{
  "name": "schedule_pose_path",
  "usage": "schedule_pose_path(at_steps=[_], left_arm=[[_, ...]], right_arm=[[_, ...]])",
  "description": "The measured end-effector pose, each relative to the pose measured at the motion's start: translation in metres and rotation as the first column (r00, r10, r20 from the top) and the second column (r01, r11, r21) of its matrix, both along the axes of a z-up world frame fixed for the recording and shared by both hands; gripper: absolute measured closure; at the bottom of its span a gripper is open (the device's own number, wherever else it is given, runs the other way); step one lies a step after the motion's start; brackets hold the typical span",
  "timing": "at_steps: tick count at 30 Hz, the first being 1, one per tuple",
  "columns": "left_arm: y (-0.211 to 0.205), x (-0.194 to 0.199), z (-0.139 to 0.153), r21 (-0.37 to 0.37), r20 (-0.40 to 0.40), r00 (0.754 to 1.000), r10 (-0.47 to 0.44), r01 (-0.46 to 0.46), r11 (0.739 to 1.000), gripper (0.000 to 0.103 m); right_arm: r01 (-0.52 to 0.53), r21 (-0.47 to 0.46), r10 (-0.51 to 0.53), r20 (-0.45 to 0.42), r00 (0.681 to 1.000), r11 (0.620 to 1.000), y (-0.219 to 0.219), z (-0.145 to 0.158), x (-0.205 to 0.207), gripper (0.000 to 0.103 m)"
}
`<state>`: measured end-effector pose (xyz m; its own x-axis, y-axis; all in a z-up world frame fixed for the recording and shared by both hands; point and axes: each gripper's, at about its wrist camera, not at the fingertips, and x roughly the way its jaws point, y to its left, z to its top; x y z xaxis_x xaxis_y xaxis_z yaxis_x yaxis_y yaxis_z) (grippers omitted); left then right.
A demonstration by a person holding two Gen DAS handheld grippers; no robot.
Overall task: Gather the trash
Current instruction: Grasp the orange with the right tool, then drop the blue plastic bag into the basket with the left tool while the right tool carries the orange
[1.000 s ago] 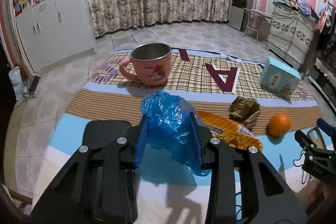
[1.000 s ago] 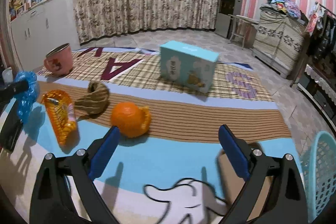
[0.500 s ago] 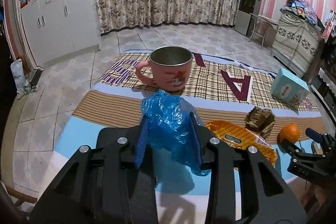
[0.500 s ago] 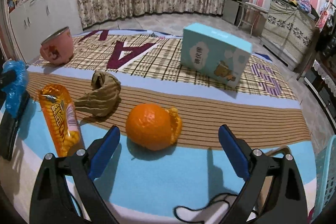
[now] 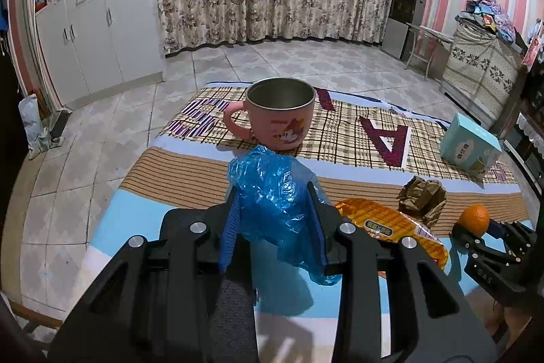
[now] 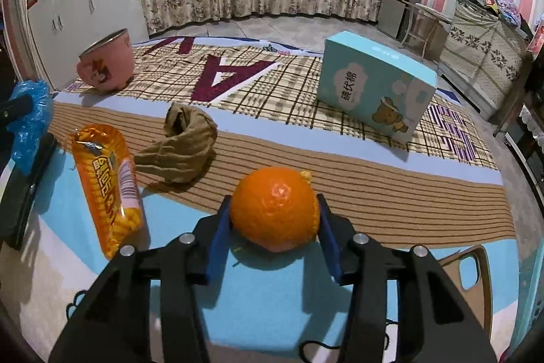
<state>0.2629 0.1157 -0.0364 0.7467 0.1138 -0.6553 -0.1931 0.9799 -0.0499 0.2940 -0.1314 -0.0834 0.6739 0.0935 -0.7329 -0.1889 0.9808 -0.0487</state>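
Where a second ago the right tongs stood wide apart short of the orange peel, now closing around it, blue pads against both its sides, low in the middle of the right wrist view. Meanwhile left tongs unchanged: clamped on the crumpled blue plastic bag, same grip as before, with the pink mug drawn nearer the frame's middle.

From the left wrist view alone: mug's steel inside and its handle, plus the right tongs seen from the side at the lower right edge, orange peel just beyond. From the right wrist view alone: teal box face with a bear print at upper right, and a brown tablet-like thing at lower right.

Orange peel: round, nearly whole-looking, with a torn flap at its upper right edge, resting on the blue band of the patterned mat. Left of it, orange snack wrapper lying flat and crumpled brown paper just beyond.
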Motion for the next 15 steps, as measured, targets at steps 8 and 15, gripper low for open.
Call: schedule_pose_path(at_steps=[8, 15], left_arm=[[-0.013, -0.004, 0.010, 0.000, 0.022, 0.999, -0.032, 0.032, 0.999, 0.068], [-0.035, -0.010, 0.024, 0.020, 0.048, 0.996, -0.074, 0.073, 0.997, 0.068]], right_arm=[[0.069, 0.005, -0.069, 0.078, 0.995, 0.998, -0.042, 0.031, -0.024, 0.057], [0.138, -0.017, -0.135, 0.128, 0.983, 0.990, -0.092, 0.055, -0.052, 0.057]])
